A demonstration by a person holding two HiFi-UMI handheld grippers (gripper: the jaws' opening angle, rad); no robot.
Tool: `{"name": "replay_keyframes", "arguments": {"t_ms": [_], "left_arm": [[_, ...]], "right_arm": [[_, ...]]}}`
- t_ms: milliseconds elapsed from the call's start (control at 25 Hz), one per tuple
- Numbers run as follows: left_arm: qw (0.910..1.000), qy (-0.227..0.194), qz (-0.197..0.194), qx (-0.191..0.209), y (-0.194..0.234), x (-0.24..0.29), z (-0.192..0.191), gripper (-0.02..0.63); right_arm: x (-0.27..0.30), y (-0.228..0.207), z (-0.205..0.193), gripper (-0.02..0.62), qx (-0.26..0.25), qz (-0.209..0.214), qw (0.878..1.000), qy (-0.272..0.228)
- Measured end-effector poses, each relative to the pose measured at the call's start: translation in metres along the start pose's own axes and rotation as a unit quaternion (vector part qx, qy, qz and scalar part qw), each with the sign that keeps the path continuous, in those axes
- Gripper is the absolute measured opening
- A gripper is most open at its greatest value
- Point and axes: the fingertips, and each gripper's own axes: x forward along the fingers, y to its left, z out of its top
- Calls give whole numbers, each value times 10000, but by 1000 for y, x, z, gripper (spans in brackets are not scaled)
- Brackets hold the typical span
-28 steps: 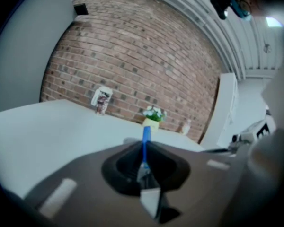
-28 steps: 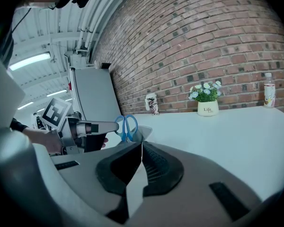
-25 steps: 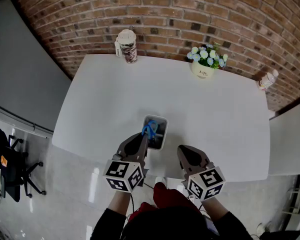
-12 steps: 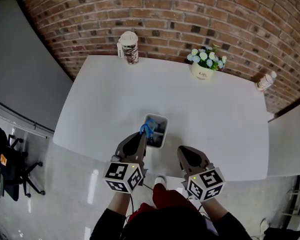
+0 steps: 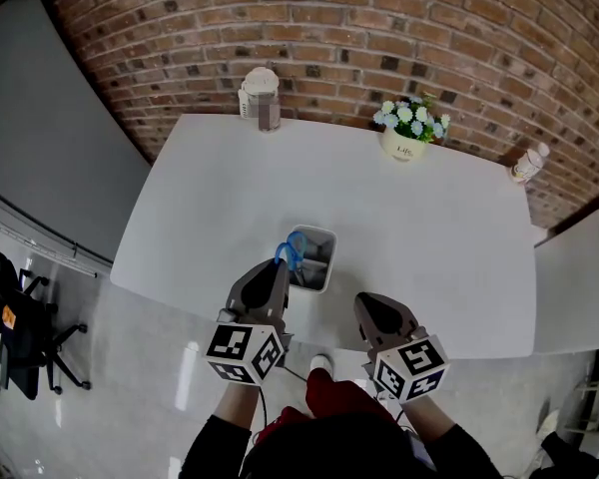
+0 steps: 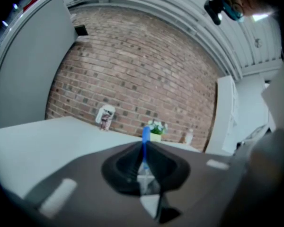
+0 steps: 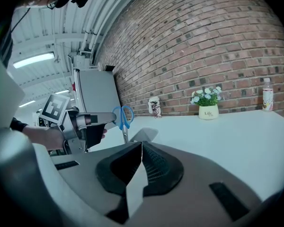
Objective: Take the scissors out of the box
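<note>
My left gripper (image 5: 279,270) pinched the scissors' (image 5: 294,250) blue handle, right gripper (image 5: 364,300) shut empty; a loose pinch could've let them swing and snag the box (image 5: 326,236) rim.

Left gripper (image 5: 283,268) holds scissors (image 5: 294,251); box (image 5: 326,236) beneath

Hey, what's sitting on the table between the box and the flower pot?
Nothing: the head view shows only bare white table between the box and the flower pot.
</note>
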Motion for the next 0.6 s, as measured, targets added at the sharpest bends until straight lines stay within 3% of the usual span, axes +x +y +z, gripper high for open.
{"name": "replay_keyframes", "arguments": {"t_ms": [600], "left_arm": [[9996, -208, 133, 114, -1, -34, 16, 18]], "right_arm": [[-10, 22, 4, 9, -100, 158, 9997, -124]]}}
